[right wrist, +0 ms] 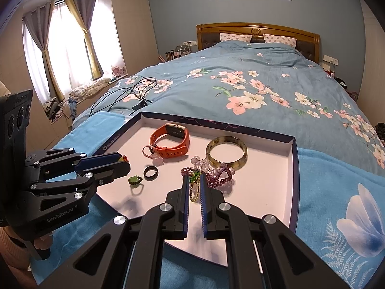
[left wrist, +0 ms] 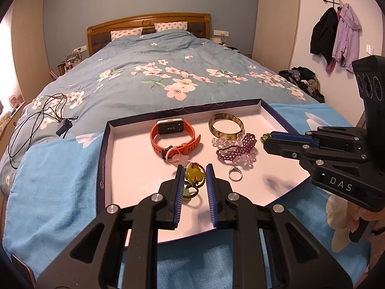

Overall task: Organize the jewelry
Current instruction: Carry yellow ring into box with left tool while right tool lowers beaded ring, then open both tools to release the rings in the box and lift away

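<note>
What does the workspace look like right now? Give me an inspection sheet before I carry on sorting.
Surface: white tray on a blue towel over the bed.
Job's things: orange smartwatch, amber bangle, purple beaded bracelet, clear bead bracelet, ring and pink cord charm, all in the tray.
Clutter: nothing seen in the tray.
Grippers: left gripper shut on a yellow pendant; right gripper shut on a green-and-gold bead chain.
Cables: black cable on the duvet, apart from the tray.
Surroundings: floral duvet, wooden headboard, coats on wall hooks.
</note>
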The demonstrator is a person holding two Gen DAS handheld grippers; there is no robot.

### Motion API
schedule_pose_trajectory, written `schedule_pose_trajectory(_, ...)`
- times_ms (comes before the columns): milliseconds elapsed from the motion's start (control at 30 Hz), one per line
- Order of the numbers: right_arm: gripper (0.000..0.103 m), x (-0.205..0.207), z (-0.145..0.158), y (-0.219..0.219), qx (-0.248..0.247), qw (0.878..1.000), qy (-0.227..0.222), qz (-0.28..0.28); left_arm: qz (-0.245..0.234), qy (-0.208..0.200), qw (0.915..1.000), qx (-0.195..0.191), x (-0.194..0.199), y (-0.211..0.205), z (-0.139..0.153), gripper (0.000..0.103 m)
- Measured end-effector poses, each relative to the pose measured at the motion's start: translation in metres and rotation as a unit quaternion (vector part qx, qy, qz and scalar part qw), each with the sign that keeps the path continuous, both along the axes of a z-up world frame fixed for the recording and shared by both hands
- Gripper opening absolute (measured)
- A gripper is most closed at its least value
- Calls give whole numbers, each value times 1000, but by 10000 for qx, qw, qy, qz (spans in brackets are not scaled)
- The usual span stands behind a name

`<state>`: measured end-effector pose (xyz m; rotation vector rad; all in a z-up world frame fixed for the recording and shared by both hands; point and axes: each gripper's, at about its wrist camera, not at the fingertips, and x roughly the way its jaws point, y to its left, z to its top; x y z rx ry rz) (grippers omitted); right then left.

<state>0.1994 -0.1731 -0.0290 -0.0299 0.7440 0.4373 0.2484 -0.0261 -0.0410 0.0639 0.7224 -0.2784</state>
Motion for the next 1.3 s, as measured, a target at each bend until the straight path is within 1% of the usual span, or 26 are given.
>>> schedule_pose_trajectory(367,7,11,-10,3,-42,9998,170,-16,64,211,9998,-6,13,1,-10,18)
schedule_pose_trajectory(733,7,16,-20,18,-239,9991,336,105,98,363,9993,54,20,-2,-19,18)
schedule_pose_trajectory(967,7,17,-25,23,-349,9985,399,129,77,514,9986,-7,25,-4,-27,19)
schedule_pose_trajectory(1233,12,17,-29,23,-375,9982,461,83,76,597,9982,-67,27,-5,-32,19)
schedule_pose_trajectory(1300,13,17,-29,22,-349,9983,458,63,81,597,9982,-58,27,-5,-32,22)
